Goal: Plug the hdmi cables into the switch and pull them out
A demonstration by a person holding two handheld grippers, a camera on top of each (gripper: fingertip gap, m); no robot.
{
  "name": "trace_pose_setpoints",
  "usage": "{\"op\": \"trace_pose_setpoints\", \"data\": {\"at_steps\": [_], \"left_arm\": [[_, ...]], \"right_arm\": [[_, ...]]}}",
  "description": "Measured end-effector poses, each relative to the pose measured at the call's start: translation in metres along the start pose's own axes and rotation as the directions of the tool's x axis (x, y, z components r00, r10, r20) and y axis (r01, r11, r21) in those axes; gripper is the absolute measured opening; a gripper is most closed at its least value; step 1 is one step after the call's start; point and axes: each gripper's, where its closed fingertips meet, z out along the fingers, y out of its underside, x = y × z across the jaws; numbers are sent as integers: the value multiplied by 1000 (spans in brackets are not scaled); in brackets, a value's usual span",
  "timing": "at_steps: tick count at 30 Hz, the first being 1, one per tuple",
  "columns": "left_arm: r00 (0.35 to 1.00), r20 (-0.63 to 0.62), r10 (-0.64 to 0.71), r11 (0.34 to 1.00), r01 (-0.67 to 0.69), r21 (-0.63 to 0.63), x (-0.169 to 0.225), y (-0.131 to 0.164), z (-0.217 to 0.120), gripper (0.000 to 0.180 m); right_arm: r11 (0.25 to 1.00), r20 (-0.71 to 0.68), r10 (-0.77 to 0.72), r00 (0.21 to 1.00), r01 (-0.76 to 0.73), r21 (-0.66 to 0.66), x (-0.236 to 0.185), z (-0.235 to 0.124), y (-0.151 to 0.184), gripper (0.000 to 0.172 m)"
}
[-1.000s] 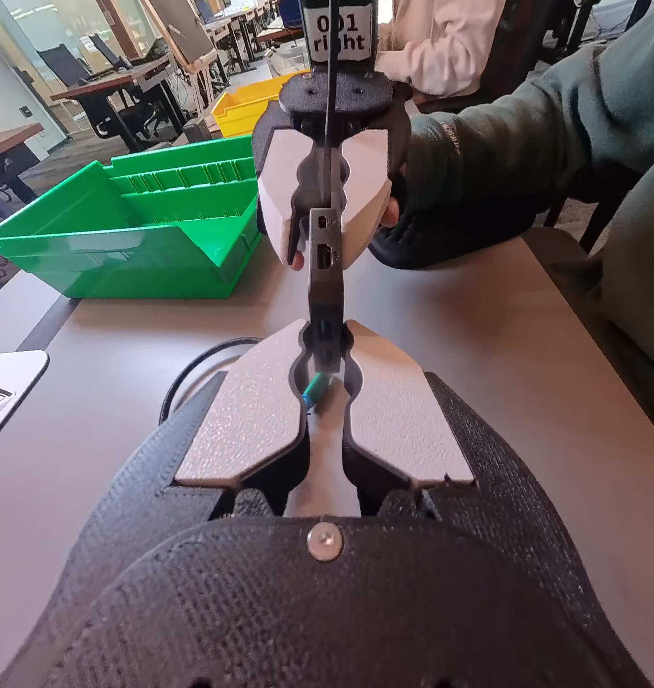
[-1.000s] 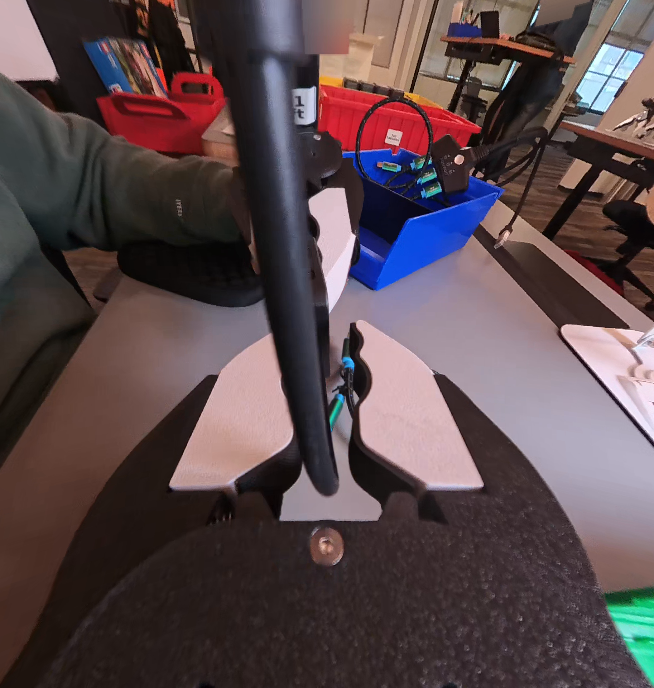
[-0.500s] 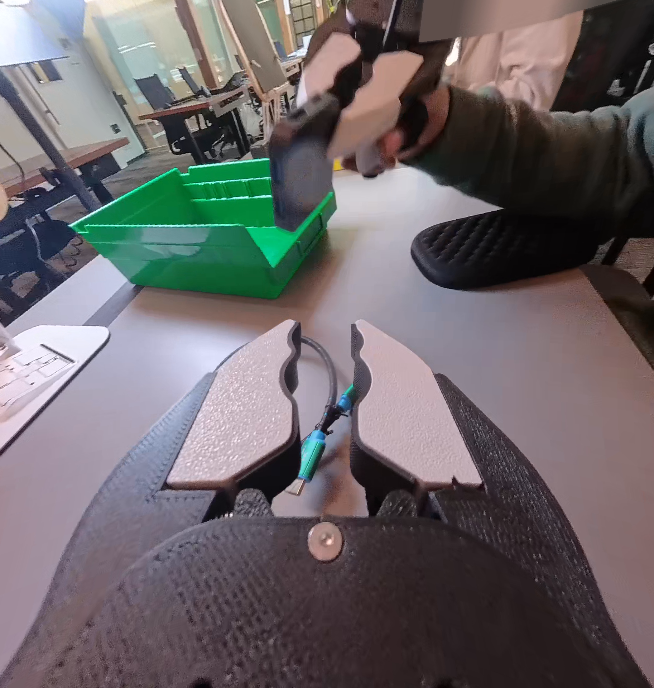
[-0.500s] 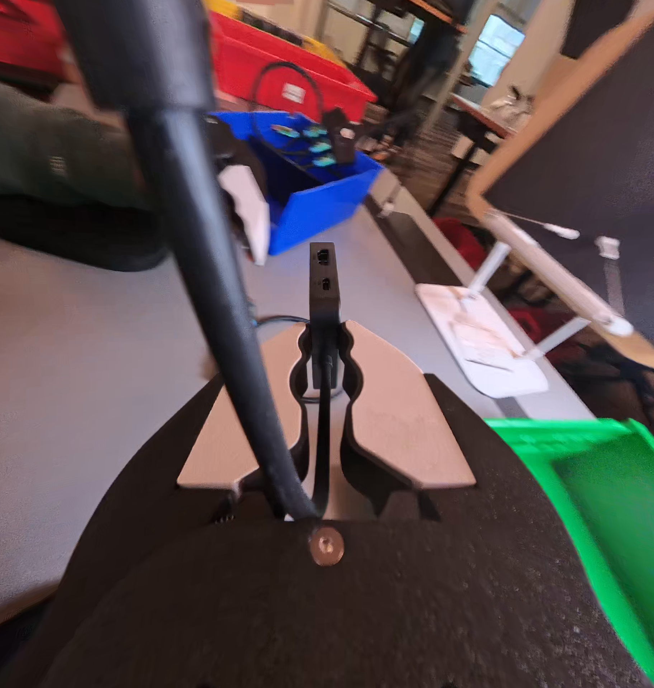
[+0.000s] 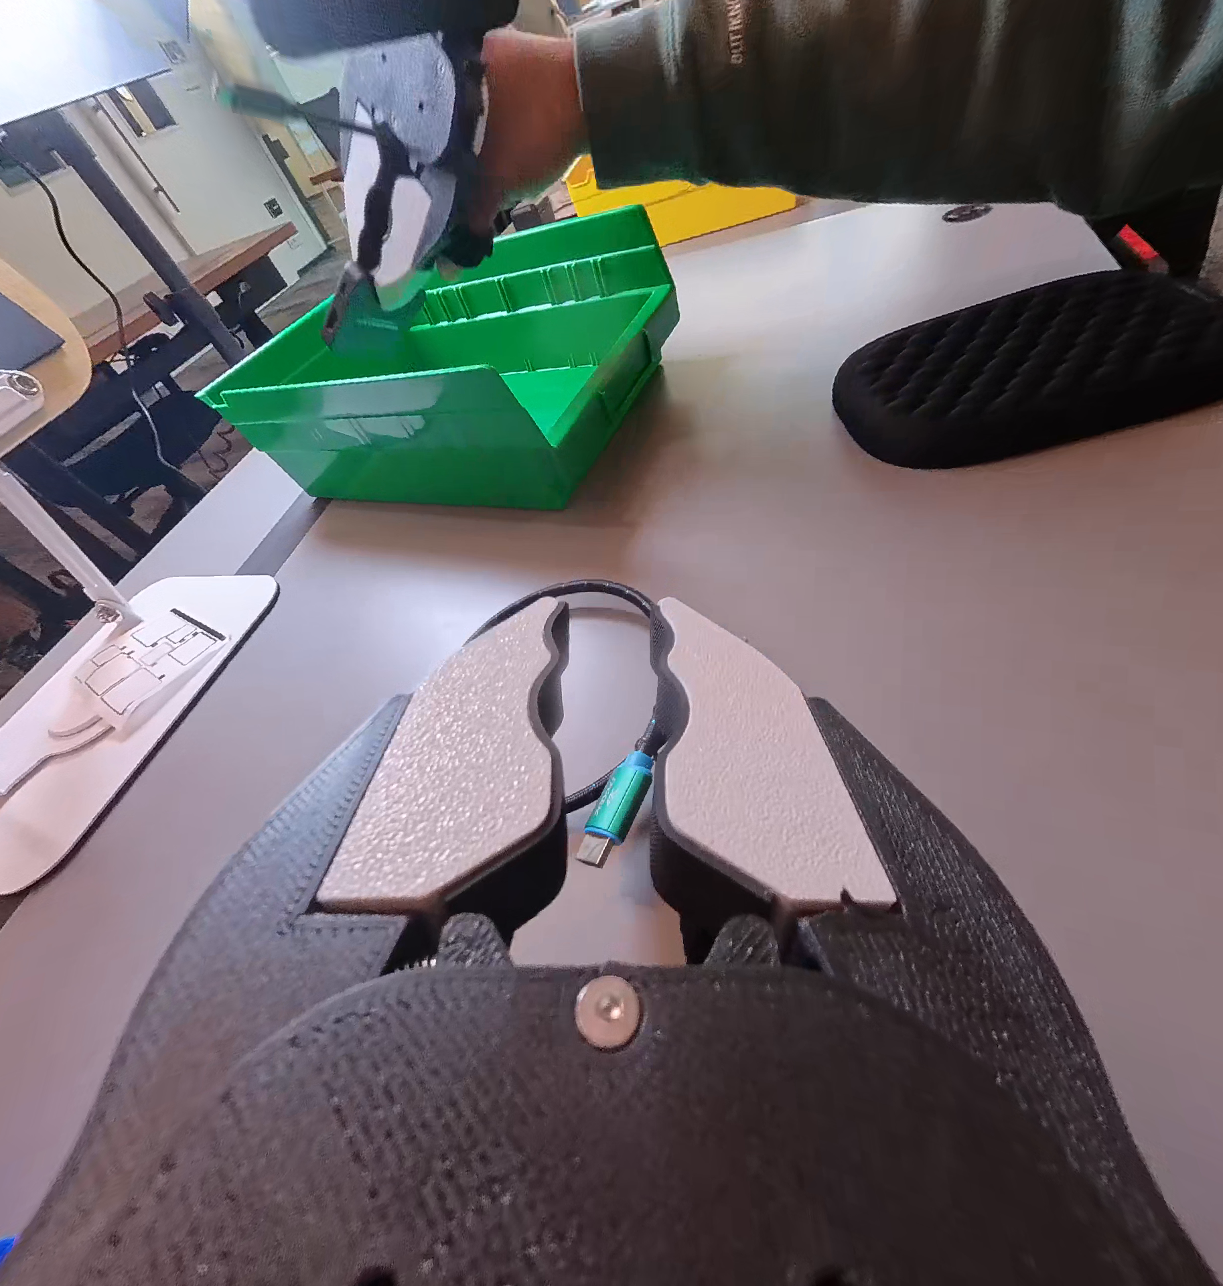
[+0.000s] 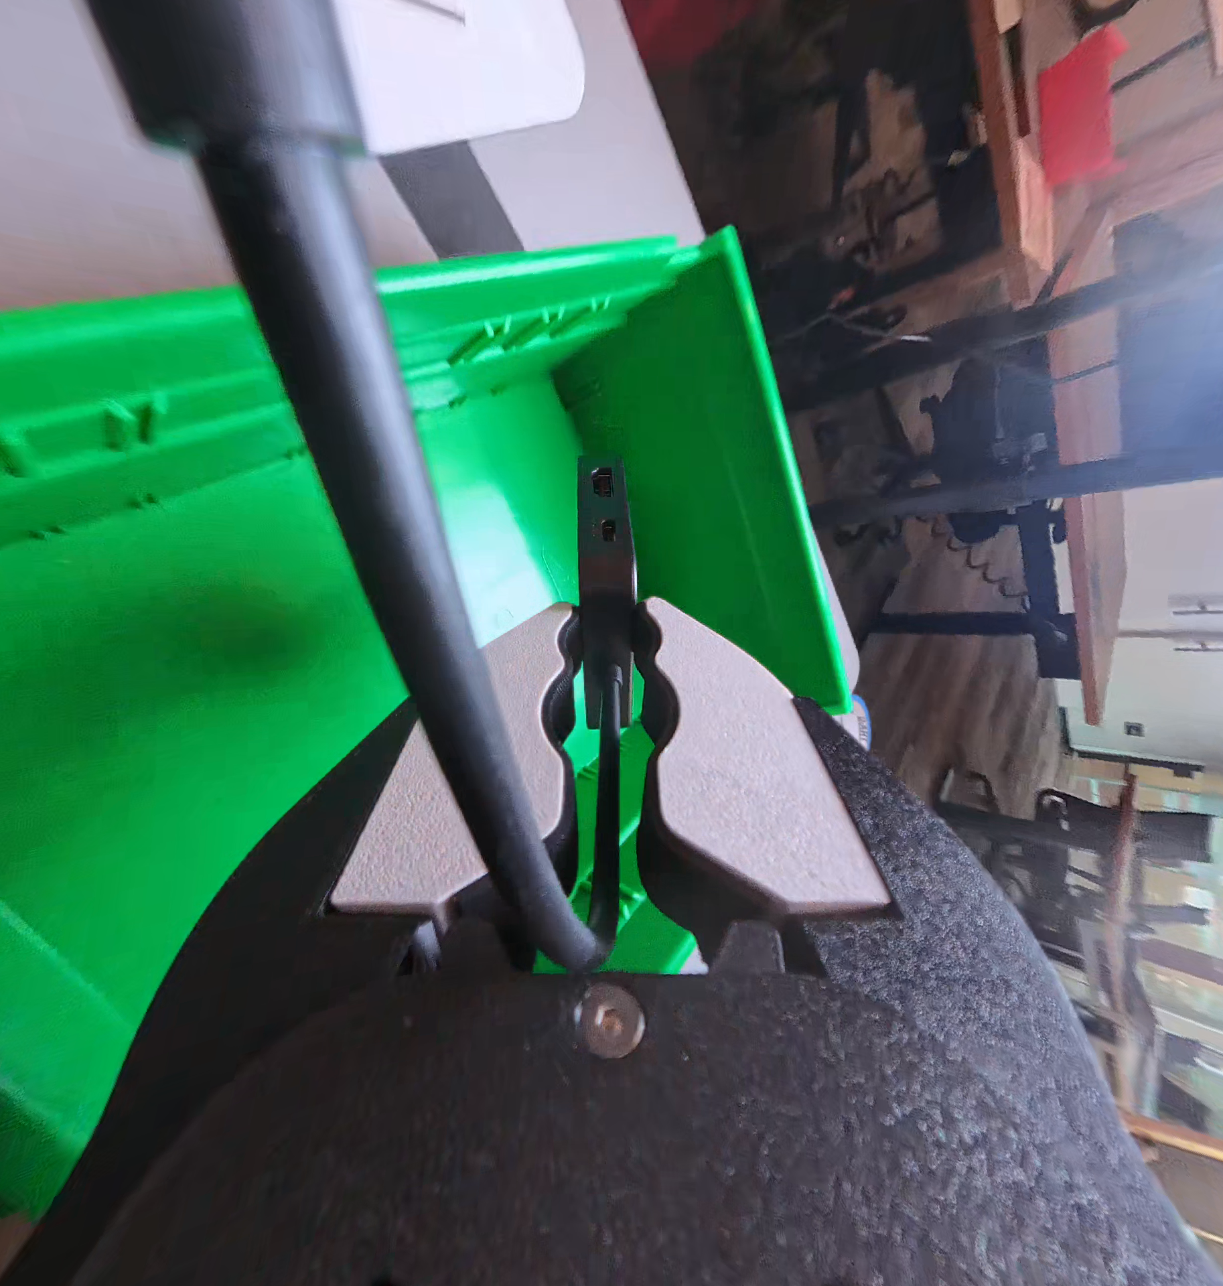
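My left gripper (image 5: 609,616) is open, low over the grey table (image 5: 873,626). A black braided cable (image 5: 595,591) with a teal plug (image 5: 619,793) lies on the table between its fingers, and the pads do not press it. My right gripper (image 6: 607,612) is shut on a slim black adapter (image 6: 603,529) with two ports on its edge and a thin black lead (image 6: 609,800) at its back. It holds the adapter over the inside of the green bin (image 6: 699,452). The left wrist view shows the right gripper (image 5: 386,229) above the green bin (image 5: 414,445).
A black wrist rest (image 5: 1040,369) lies at the right of the table. A white stand base (image 5: 73,731) sits at the left edge. A yellow bin (image 5: 678,202) is behind the green one. A thick black cable (image 6: 358,452) crosses the right wrist view. Some 35 cm of space lies between my two pairs of fingers.
My left gripper let go, and the teal plug and cable now lie on the table. My right gripper closed on the black adapter and carried it to over the green bin.
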Motion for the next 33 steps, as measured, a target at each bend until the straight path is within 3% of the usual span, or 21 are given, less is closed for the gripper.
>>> {"op": "trace_pose_setpoints", "data": {"at_steps": [7, 10, 12, 16, 21, 27, 33], "left_arm": [[1000, -6, 4, 999, -5, -37, 0, 11, 3, 21], [1000, -9, 15, 999, -15, -46, 2, 13, 4, 21], [1000, -13, 14, 999, -15, -48, 2, 13, 4, 20], [1000, -18, 3, 998, -4, -60, 2, 17, 5, 21], [1000, -18, -5, 998, 4, -64, 2, 18, 6, 21], [1000, -22, -1, 996, -1, -86, 4, 22, 8, 20], [1000, -31, -2, 994, -2, -106, 6, 27, 11, 20]], "right_arm": [[958, -8, -138, 990, 132, -255, 0, 65, 32, 14], [915, -13, -157, 988, 140, -377, 8, 78, 50, 15], [888, -16, -130, 991, 109, -446, 16, 80, 61, 26], [908, 70, 11, 997, 19, -418, 15, 69, 50, 50], [951, 248, 134, 959, -54, -303, -4, 38, 21, 57], [964, 367, 76, 927, 26, -265, -39, 22, 27, 53], [975, 392, -15, 920, 100, -197, -73, 42, 31, 48]]}}
